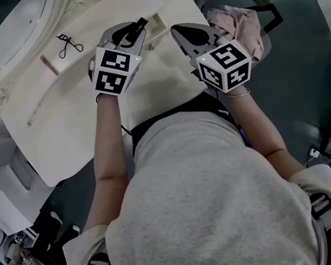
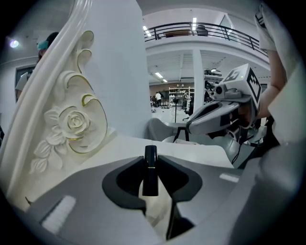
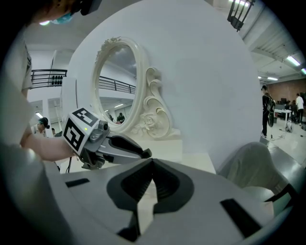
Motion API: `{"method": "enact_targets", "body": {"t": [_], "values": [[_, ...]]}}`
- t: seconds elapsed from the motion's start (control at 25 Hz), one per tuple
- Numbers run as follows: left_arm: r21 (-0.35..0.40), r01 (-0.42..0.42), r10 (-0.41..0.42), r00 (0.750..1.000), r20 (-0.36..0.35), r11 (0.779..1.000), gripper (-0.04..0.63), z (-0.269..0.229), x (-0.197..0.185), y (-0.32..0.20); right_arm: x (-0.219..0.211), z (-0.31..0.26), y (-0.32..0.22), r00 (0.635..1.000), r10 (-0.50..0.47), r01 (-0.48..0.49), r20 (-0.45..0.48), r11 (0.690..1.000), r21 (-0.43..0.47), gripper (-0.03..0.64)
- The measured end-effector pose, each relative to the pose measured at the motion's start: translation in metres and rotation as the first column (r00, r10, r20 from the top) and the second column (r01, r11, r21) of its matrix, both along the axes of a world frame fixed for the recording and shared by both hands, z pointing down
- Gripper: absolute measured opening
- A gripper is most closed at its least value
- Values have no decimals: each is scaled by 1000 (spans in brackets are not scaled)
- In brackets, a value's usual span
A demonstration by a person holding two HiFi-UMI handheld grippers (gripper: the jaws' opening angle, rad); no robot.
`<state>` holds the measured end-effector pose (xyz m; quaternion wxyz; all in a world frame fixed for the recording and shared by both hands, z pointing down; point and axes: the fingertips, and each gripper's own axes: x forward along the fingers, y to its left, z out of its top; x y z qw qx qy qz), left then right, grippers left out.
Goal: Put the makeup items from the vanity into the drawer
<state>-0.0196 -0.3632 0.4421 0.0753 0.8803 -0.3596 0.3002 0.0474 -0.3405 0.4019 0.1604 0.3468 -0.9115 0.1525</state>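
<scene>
The left claw (image 2: 150, 160) grips a black lipstick (image 2: 150, 174) above the table (image 1: 69, 119), the tube's long axis running along the jaws toward 12 o'clock. The right claw (image 3: 152, 165), at its 3 o'clock, is pinched closed and empty. No drawer shows, seemingly.

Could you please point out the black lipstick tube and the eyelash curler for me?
Black cylindrical lipstick tube (image 2: 150, 171): left gripper view, the middle of its body.
Black scissor-handled eyelash curler (image 1: 69, 45): head view, its middle, where the arms cross.

Open lab/workshop hall: mezzanine railing (image 2: 191, 29), strip lights (image 2: 158, 75), shelving (image 2: 179, 93) behind ornate vanity (image 1: 86, 110).
</scene>
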Motion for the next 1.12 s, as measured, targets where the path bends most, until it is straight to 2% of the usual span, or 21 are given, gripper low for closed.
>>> {"method": "enact_targets", "body": {"t": [0.24,0.68,1.12], "values": [[-63,-19,24,996,85,998,100,26,11,-3,15,7,-10,1000,3,-3,6,1000,-22,-3],[-187,-19,34,996,78,982,100,49,23,-2,21,19,-17,1000,-14,15,13,998,-55,-2],[-198,5,14,995,96,980,100,50,23,-4,23,19,-21,1000,-16,18,23,998,-57,-2]]}}
